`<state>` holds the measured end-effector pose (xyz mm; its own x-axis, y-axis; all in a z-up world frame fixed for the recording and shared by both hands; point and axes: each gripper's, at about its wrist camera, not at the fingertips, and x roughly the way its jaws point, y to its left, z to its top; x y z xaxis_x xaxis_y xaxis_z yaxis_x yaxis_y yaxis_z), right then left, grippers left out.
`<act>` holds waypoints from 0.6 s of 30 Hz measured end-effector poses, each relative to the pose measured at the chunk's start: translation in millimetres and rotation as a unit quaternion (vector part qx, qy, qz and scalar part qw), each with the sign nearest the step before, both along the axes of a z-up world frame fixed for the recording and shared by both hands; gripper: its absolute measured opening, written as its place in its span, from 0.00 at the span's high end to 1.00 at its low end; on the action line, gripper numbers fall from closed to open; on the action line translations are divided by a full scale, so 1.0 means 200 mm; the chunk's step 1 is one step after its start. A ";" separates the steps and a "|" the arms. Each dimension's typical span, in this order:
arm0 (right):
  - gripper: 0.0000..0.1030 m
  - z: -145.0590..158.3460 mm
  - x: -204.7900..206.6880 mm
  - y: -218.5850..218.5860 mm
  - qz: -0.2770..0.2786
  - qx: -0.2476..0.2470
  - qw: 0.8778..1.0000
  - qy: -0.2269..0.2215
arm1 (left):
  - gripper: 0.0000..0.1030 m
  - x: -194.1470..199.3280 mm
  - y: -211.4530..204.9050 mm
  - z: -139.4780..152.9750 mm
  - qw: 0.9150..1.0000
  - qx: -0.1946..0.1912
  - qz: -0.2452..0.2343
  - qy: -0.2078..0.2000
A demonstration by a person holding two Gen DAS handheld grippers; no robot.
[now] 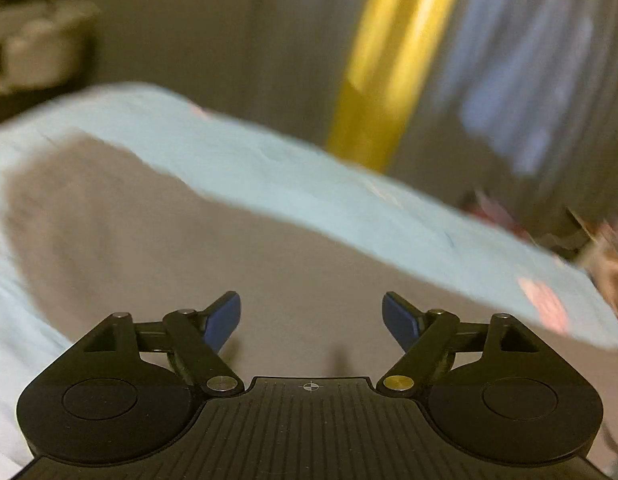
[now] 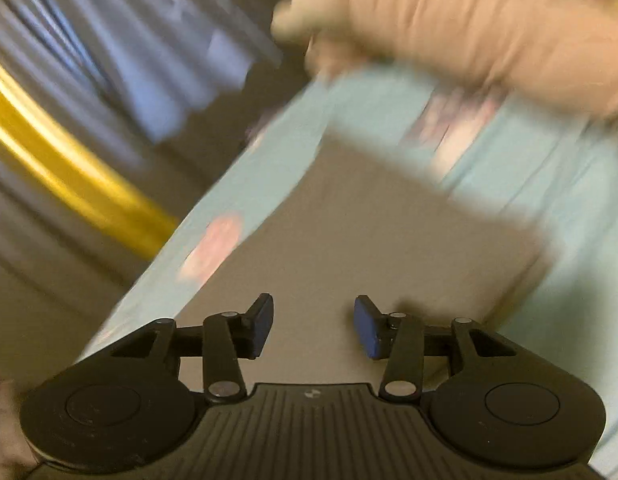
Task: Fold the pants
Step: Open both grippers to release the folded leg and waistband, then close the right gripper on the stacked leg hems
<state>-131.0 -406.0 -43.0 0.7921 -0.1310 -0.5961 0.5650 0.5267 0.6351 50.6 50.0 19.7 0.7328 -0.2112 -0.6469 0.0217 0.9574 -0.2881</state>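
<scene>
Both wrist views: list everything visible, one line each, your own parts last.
Pants: one, grey-brown, flat on the sheet under both grippers.
Sheet: one, light blue with pink blotches, under the pants.
Pole: one, yellow, upright beyond the sheet; blurred.
Curtain: one, grey-blue, right of the pole; blurred.
Beige shape: one, at the top of the right view; too blurred to identify.
Left gripper: black with blue pads, open, nothing between them.
Right gripper: black with blue pads, open, nothing between them.
</scene>
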 end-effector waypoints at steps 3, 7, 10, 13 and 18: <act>0.54 -0.15 0.06 -0.05 0.009 0.041 0.997 0.070 | 0.19 0.04 -0.17 -0.17 0.997 0.013 -0.027 0.072; 0.62 -0.18 -0.09 -0.14 -0.052 0.045 0.997 0.047 | 0.19 0.09 -0.17 -0.27 0.991 0.014 -0.004 0.131; 0.63 -0.16 -0.24 -0.20 -0.122 0.010 0.990 0.068 | 0.21 0.07 -0.08 -0.26 0.991 -0.021 0.036 0.127; 0.50 -0.15 -0.40 -0.21 -0.154 0.008 0.987 0.041 | 0.21 -0.01 -0.04 -0.24 0.990 -0.027 0.083 0.114; 0.40 -0.20 -0.53 -0.26 -0.191 0.050 0.980 0.002 | 0.21 -0.06 0.03 -0.19 0.983 -0.019 0.159 0.093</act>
